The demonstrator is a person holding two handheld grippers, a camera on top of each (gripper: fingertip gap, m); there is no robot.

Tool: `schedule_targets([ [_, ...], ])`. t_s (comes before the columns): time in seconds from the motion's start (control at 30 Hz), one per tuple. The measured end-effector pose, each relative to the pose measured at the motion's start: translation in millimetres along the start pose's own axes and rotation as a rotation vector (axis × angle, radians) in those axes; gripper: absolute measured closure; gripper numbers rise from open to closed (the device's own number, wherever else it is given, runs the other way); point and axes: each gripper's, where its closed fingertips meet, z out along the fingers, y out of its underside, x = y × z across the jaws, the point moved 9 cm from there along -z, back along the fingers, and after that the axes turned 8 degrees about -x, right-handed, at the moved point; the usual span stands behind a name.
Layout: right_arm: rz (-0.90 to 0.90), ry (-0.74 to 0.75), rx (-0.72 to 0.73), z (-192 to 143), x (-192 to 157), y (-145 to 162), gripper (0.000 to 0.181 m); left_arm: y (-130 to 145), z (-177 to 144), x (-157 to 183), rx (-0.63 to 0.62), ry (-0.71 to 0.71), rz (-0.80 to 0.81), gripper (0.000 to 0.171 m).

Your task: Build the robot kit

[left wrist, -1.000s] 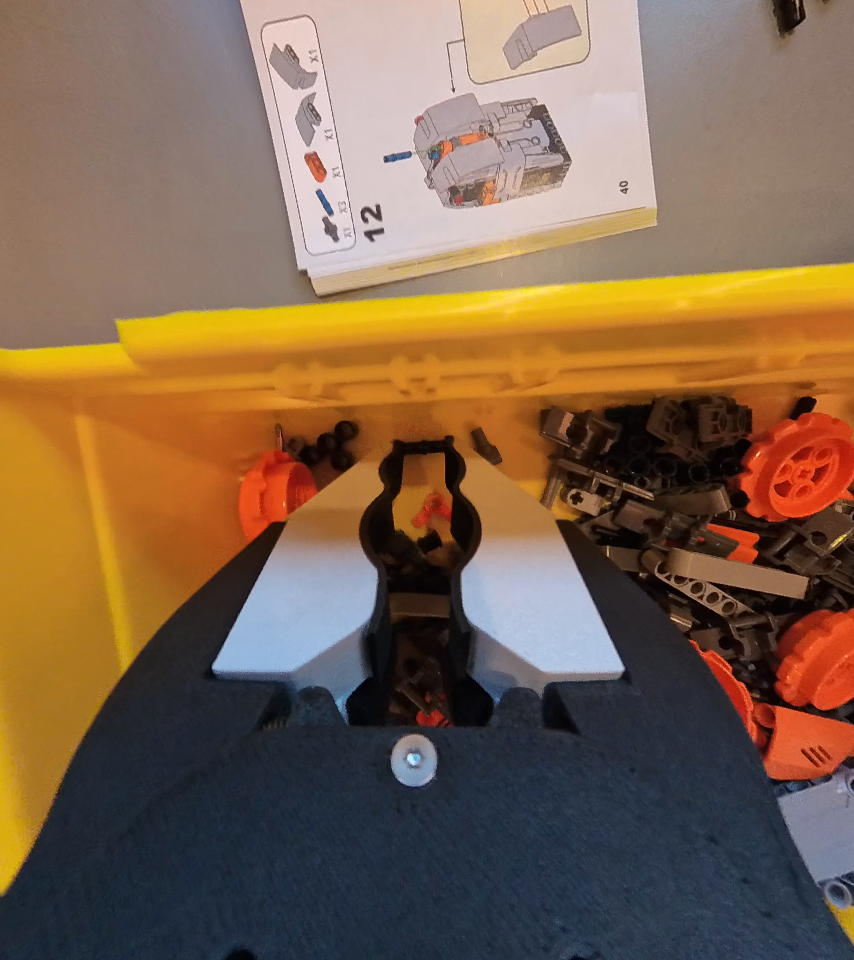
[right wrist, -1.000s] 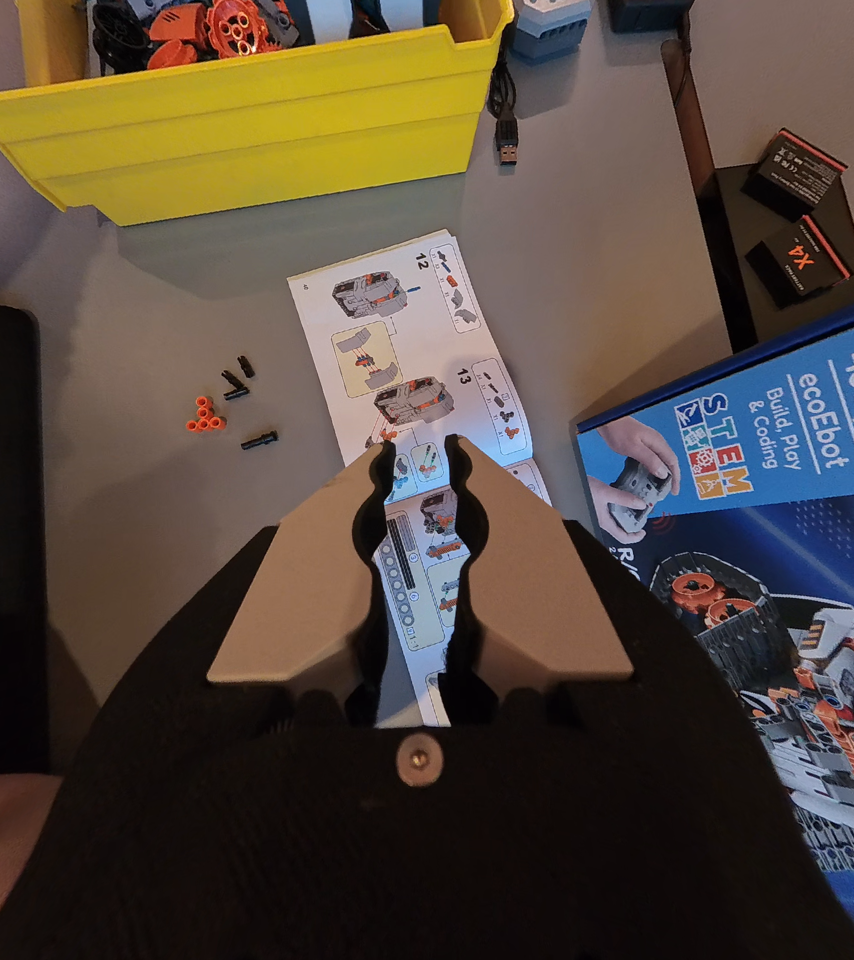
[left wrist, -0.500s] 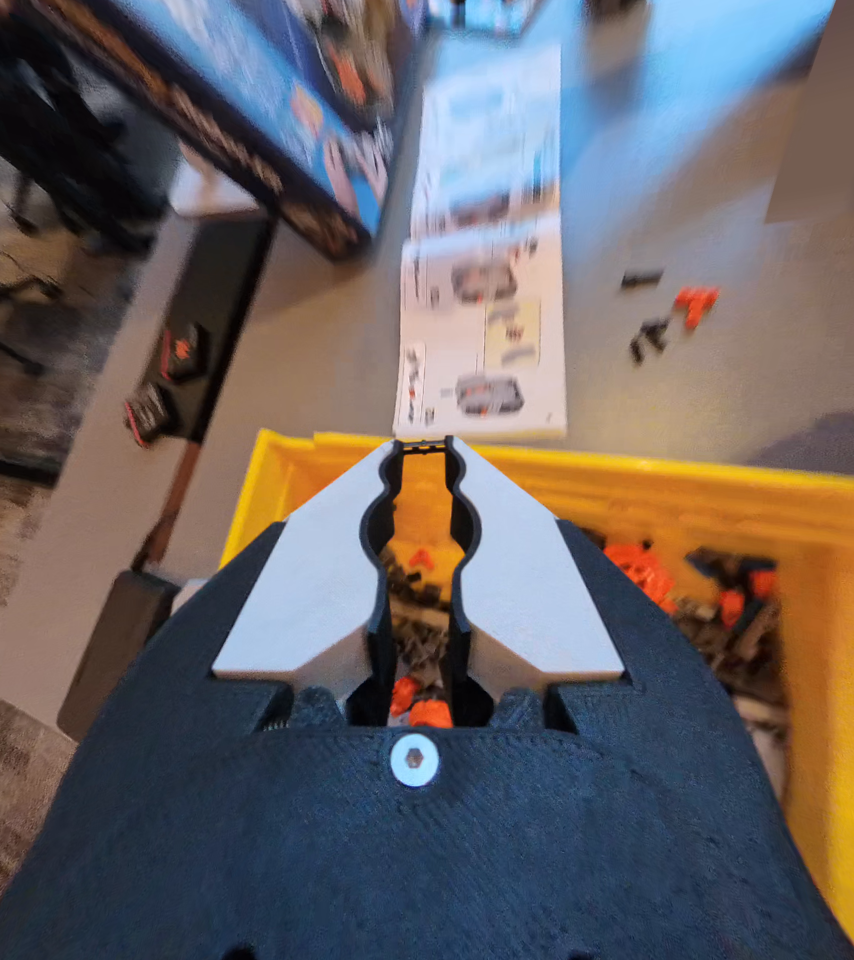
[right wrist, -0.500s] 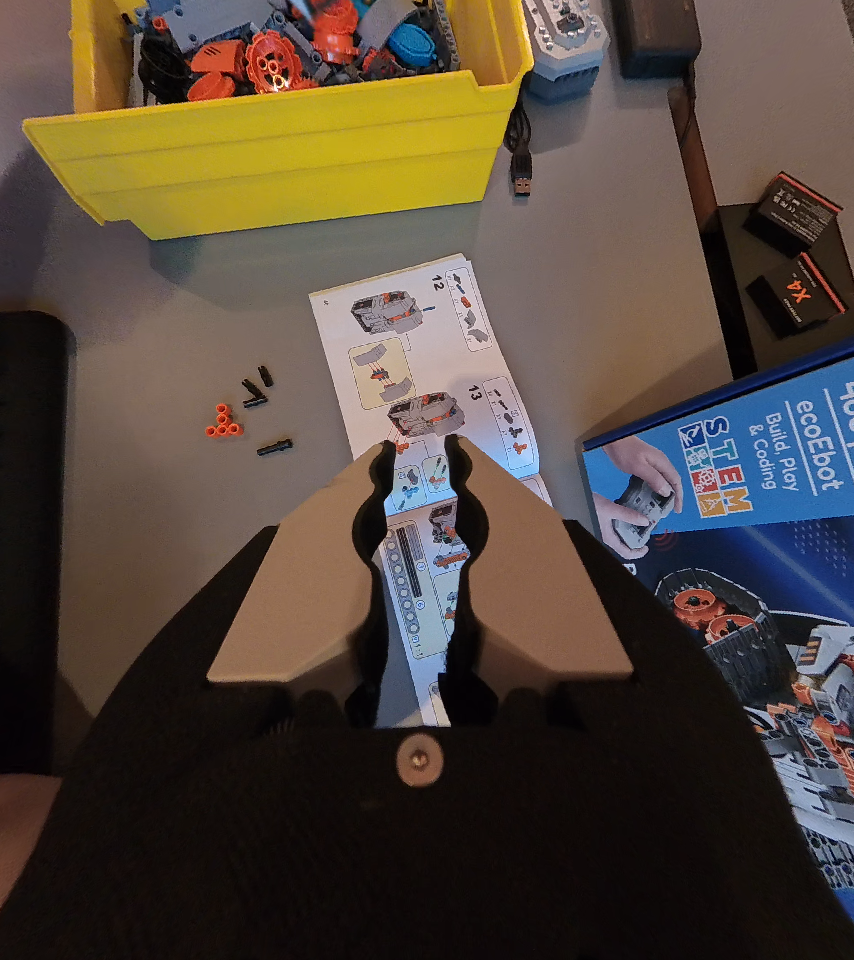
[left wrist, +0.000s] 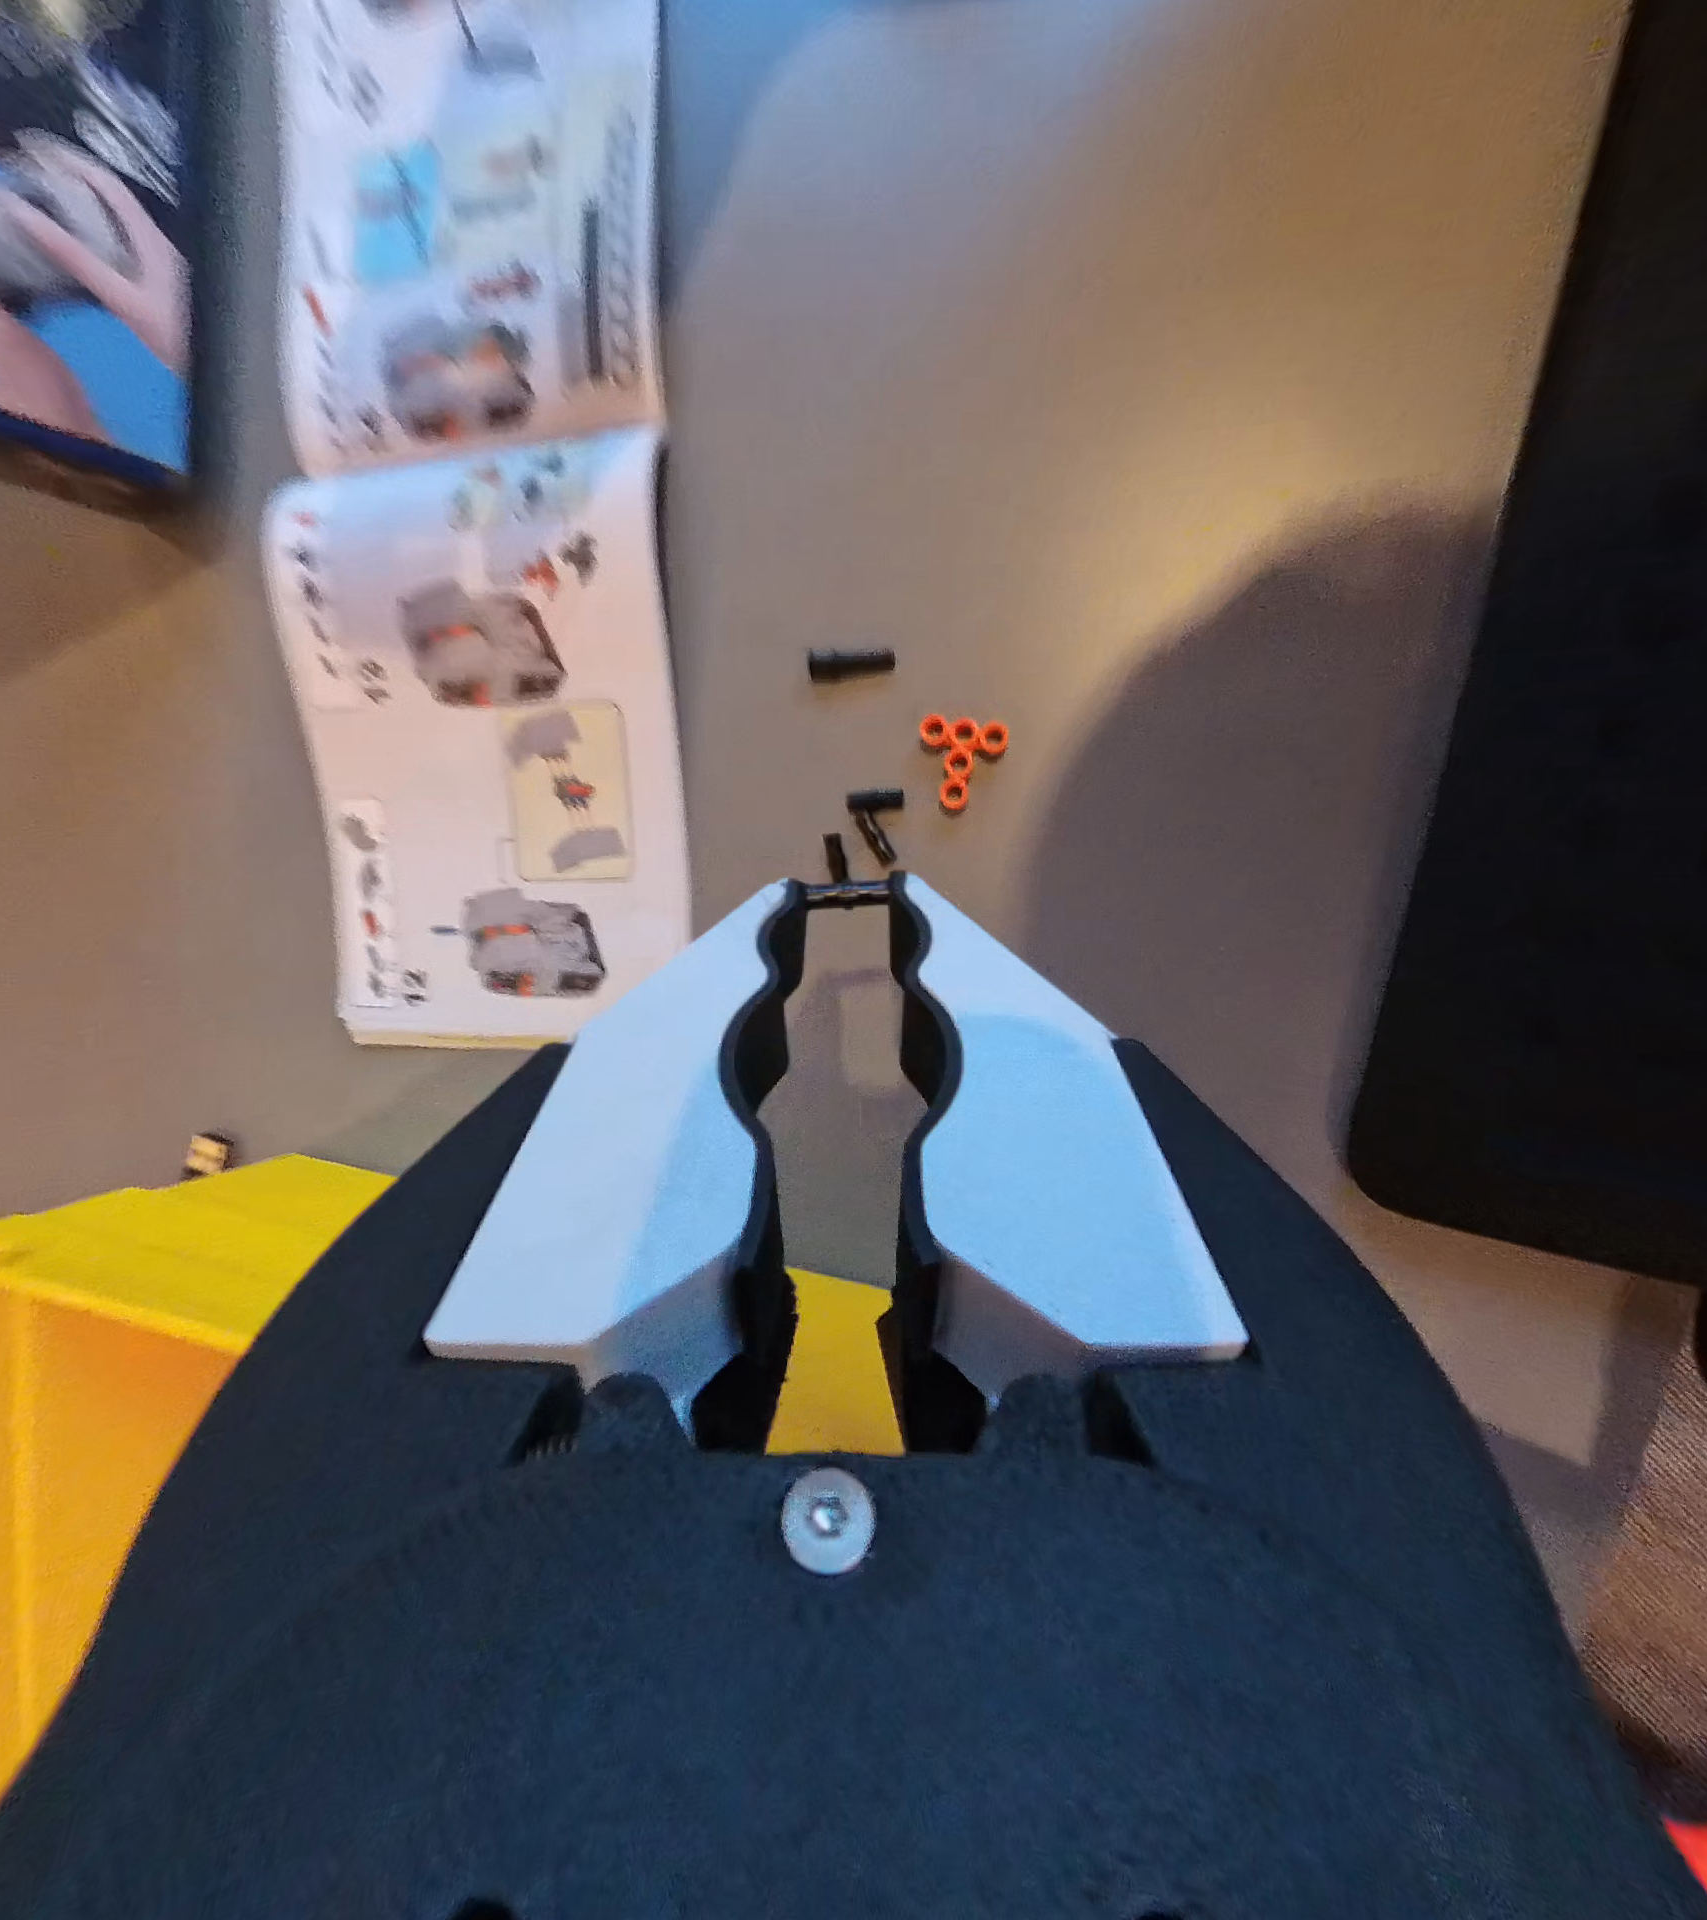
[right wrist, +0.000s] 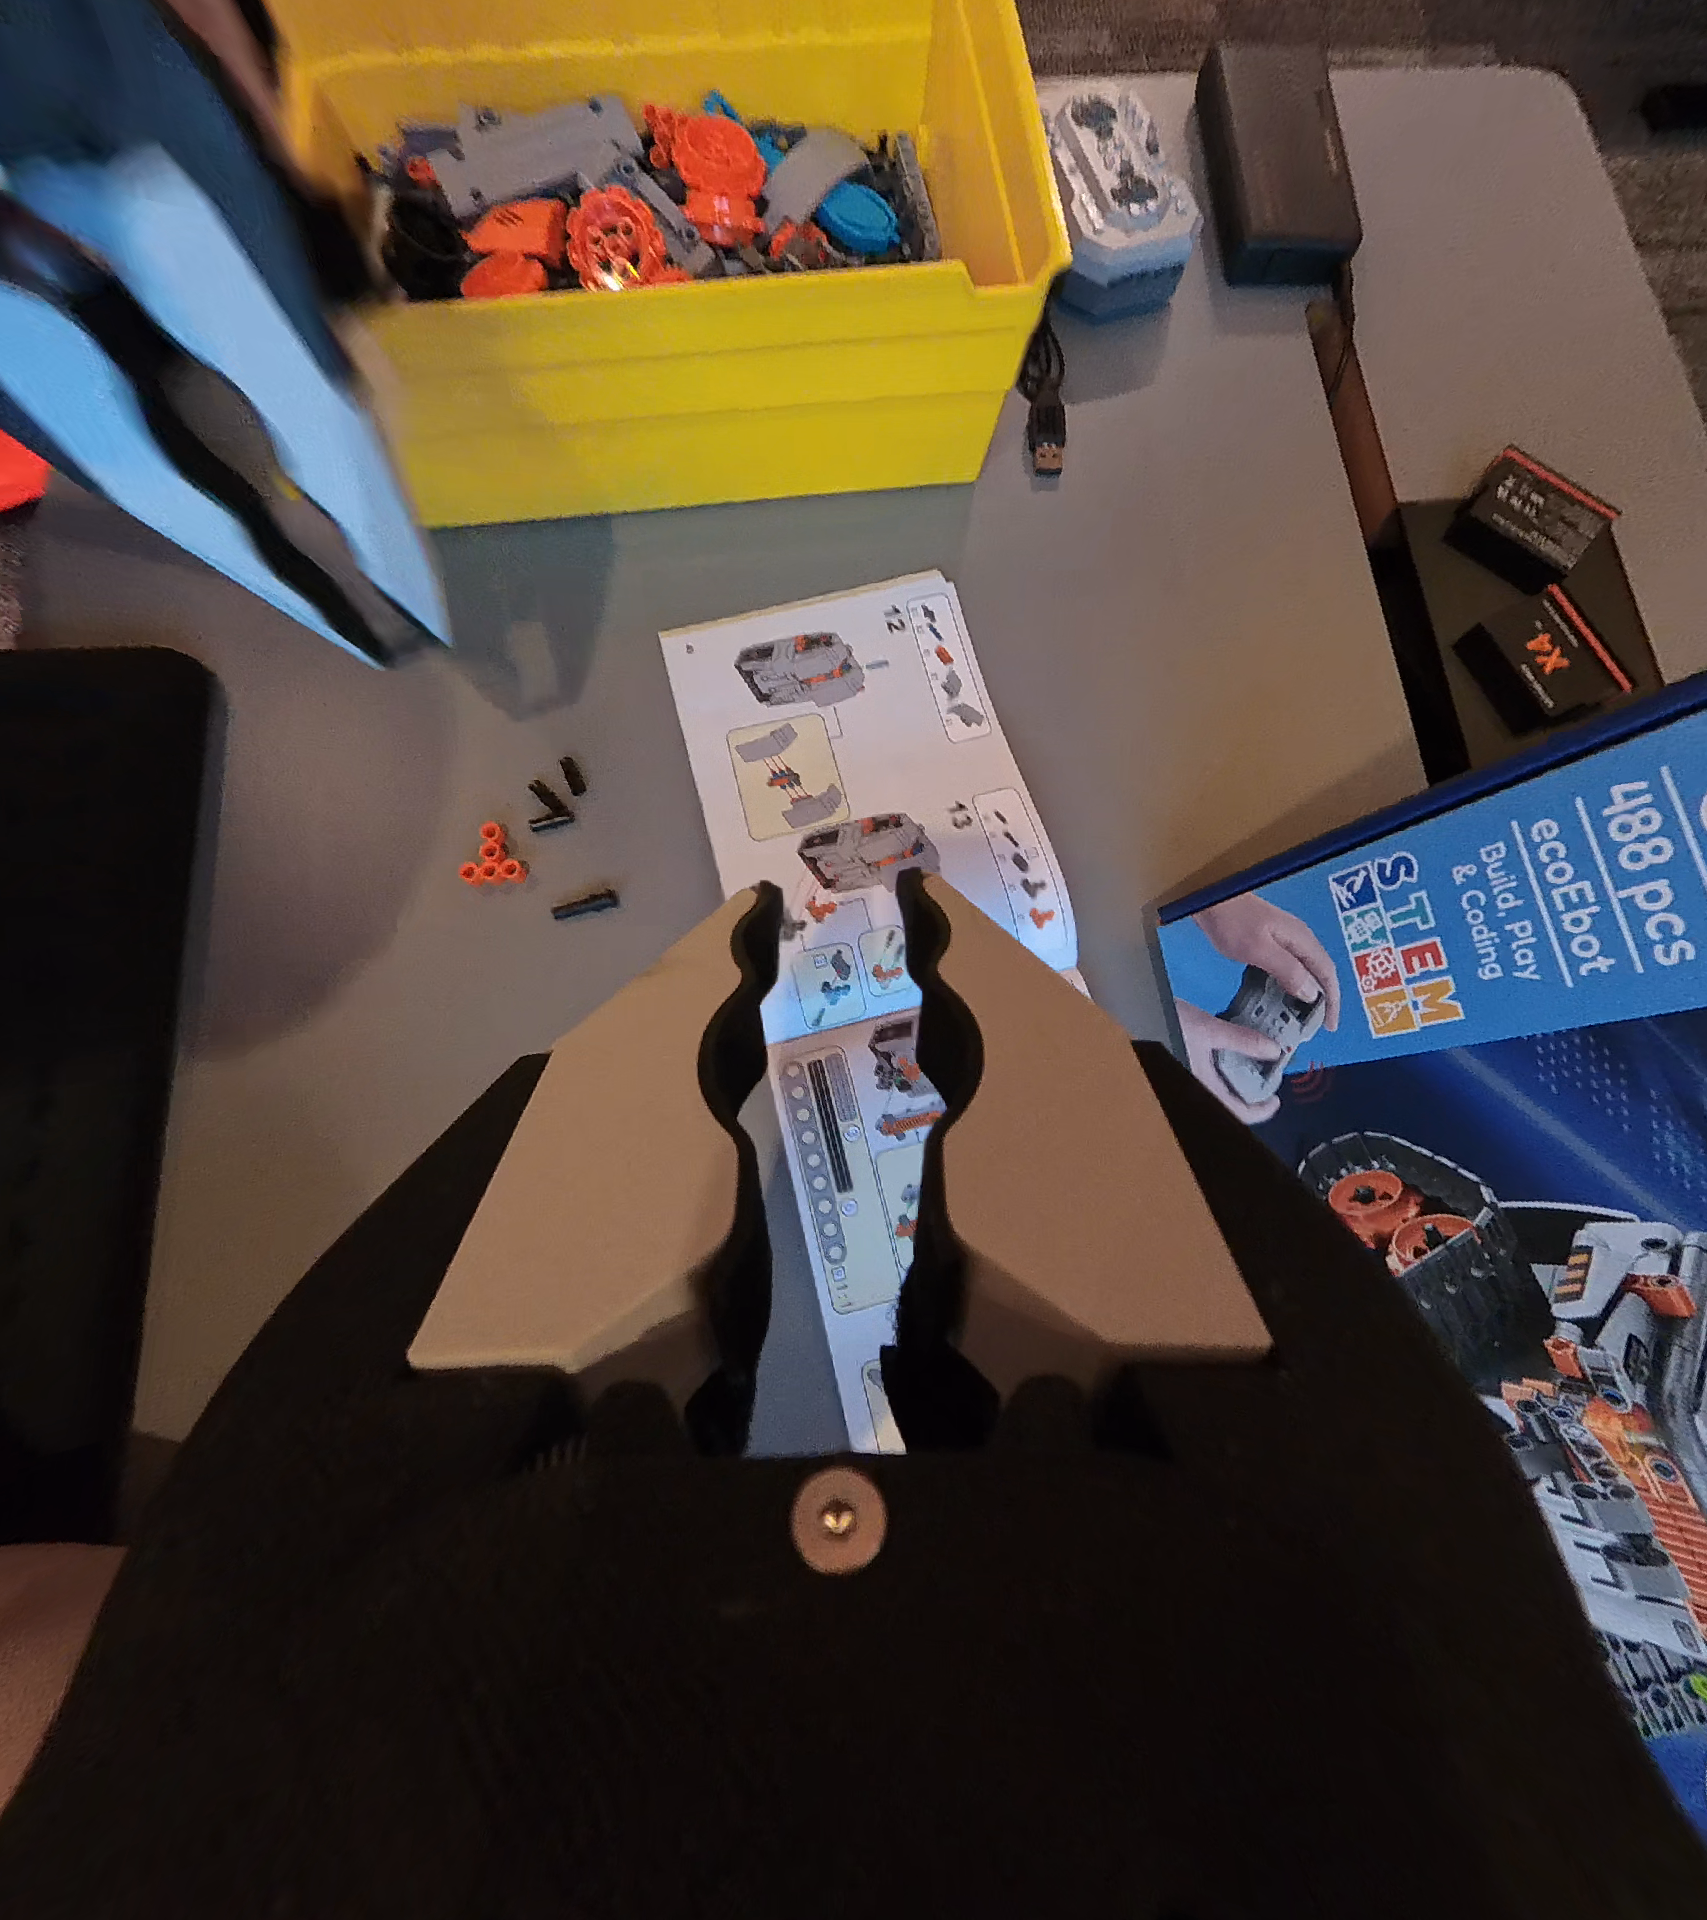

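— Grey, matte tabletop [right wrist: 1192,582] under everything. What's nearest the left gripper [left wrist: 849,891]?

— Its pale wedge fingers pinch a thin black pin [left wrist: 847,894] crosswise at the very tips. Under its textured black body sits the yellow plastic bin [left wrist: 153,1247]. Just past the tips lie short black pegs [left wrist: 875,800], then a T-shaped cluster of orange rings [left wrist: 960,755], then a longer black peg [left wrist: 851,662].

— And the right gripper [right wrist: 838,896]?

— Spread a little, wavy inner edges apart, nothing between them. It hangs over the open paper booklet [right wrist: 859,748], glossy white with printed diagrams.

— Further out?

— Right: a glossy blue carton [right wrist: 1555,1039], flat. Left: a black slab [right wrist: 38,935], rounded corners. Beyond, the bin holds a jumble of grey beams and orange toothed wheels [right wrist: 714,156]. Behind it, a grey controller [right wrist: 1119,197] and a black box [right wrist: 1275,166].
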Motion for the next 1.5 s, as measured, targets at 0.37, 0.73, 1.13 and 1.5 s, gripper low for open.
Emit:
schedule_targets([
  [0.37,-0.048,-0.016,0.091,-18.5,-7.6,-0.8,0.158,4.4,56.2,-4.5,-0.339,0.032,-0.059,0.159],
  [0.73,-0.061,-0.018,0.122,-25.5,-10.4,2.2,0.158,-4.4,68.2,-5.3,-0.425,0.123,-0.052,0.159],
  [1.13,-0.065,-0.015,0.103,-28.4,-13.0,0.9,0.158,-5.8,72.5,-2.0,-0.411,0.159,-0.033,0.137],
  [1.5,-0.008,0.041,0.134,-34.9,-2.6,4.1,0.154,-25.7,-70.7,-65.4,0.270,-0.211,-0.186,0.130],
])
